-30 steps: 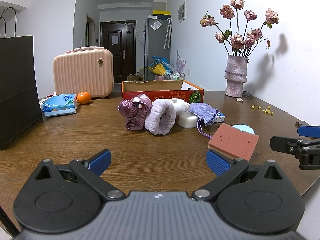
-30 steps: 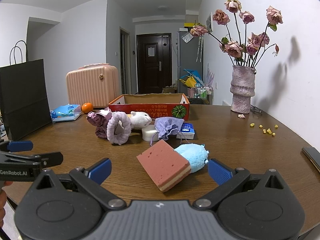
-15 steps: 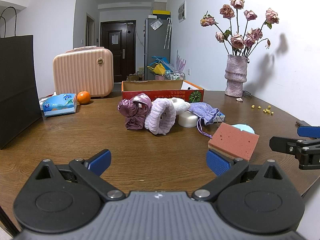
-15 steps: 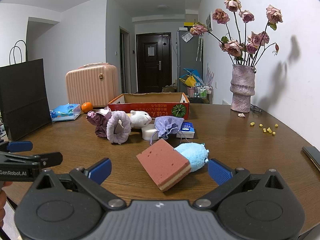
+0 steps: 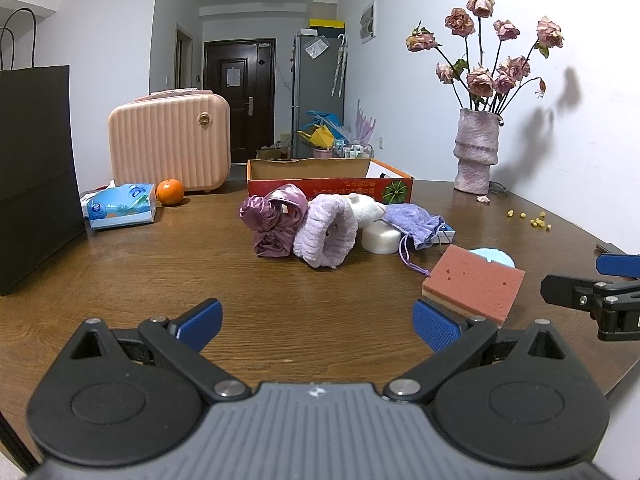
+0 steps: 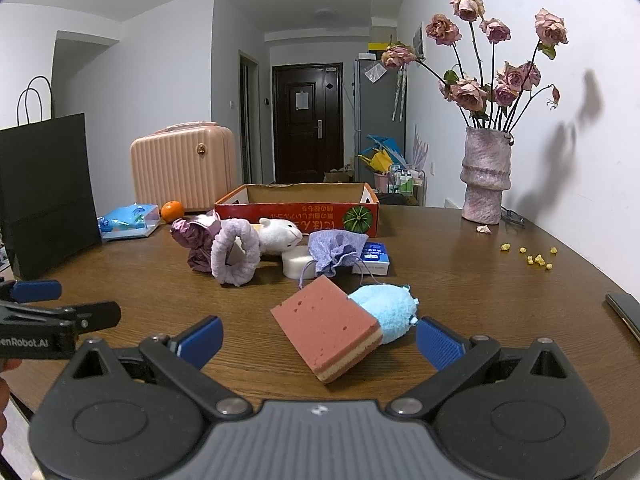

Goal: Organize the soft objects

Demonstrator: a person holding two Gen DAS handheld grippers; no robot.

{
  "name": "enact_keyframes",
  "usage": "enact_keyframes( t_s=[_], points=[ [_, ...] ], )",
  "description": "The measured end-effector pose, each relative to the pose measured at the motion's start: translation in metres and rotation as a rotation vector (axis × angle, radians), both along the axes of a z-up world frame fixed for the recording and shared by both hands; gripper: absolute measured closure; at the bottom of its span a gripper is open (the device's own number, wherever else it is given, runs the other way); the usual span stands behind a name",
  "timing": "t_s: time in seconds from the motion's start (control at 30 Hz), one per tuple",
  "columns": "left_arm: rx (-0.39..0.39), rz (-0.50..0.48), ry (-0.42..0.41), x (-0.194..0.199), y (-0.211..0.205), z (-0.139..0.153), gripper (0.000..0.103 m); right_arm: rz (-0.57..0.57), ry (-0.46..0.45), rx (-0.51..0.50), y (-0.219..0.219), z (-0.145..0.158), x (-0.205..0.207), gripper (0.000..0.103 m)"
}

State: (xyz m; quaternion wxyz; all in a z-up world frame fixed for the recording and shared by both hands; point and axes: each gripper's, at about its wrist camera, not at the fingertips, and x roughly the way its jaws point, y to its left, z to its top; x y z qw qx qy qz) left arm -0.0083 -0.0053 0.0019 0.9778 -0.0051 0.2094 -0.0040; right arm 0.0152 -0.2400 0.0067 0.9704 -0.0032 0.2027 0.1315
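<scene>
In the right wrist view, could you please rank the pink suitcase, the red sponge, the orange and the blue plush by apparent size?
1. pink suitcase
2. red sponge, enlarged by nearness to the camera
3. blue plush, partly hidden behind the sponge
4. orange

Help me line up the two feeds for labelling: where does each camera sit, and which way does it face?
Left wrist view: on the left hand-held gripper, low over the table, facing the far wall; the right hand-held gripper's tip shows at right.
Right wrist view: on the right hand-held gripper, facing the same way, sponge between its open fingers; the left hand-held gripper's tip and a fingertip show at left.
Shared: sponge, cardboard box, vase, suitcase.
</scene>
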Motion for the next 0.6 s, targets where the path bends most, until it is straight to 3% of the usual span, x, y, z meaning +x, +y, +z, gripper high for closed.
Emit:
enact_keyframes(
  t_s=[0.6],
  points=[
    [-0.009,0.014,0.029,0.029,0.012,-0.008,0.000,0.001,0.033,-0.022,0.007,-0.011,0.033,0.000]
  ],
)
